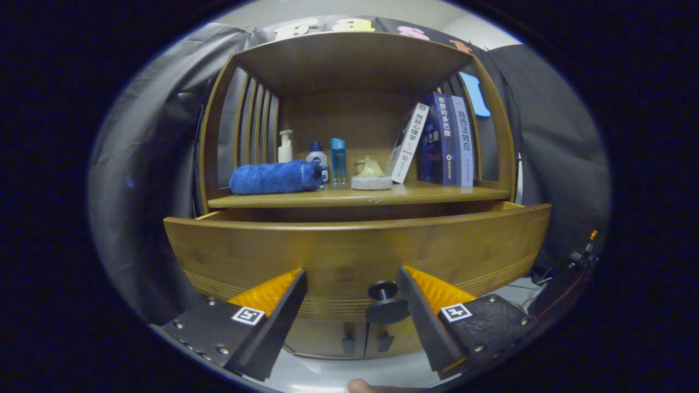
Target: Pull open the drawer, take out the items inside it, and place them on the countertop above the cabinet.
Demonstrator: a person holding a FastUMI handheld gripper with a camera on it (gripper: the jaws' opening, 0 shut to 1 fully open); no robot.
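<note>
In front of the cabinet: the gripper (352, 284) hangs low before the drawer (355, 251), its fingers pointing at the wooden front.
Drawer: pulled out some way; its front stands forward of the countertop (360, 196) with a dark gap behind the top edge. From down here I cannot see what lies inside.
Knob: the dark round knob (385, 303) sits between the fingers, close by the right one.
Gripper: fingers spread wide, holding nothing; neither presses on the knob.
Countertop: already carries a rolled blue towel (273, 177), a white pump bottle (284, 147), a blue-capped bottle (318, 158), a tall blue bottle (338, 159), a small teapot (370, 168) on a round pad, and books (442, 142), one leaning at the right. Bare wood is left along the front edge.
Step in hand: I'd say the drawer-opening step is done or nearly so, with the grip on the knob let go; taking items out has not begun.
Next move: as I judge it, lift the gripper above the drawer's top edge and tip it down to look in, then close on an item. If the gap proves too narrow, pull the knob further first.
Below: two small cabinet doors (355, 338) with dark handles sit under the drawer.
</note>
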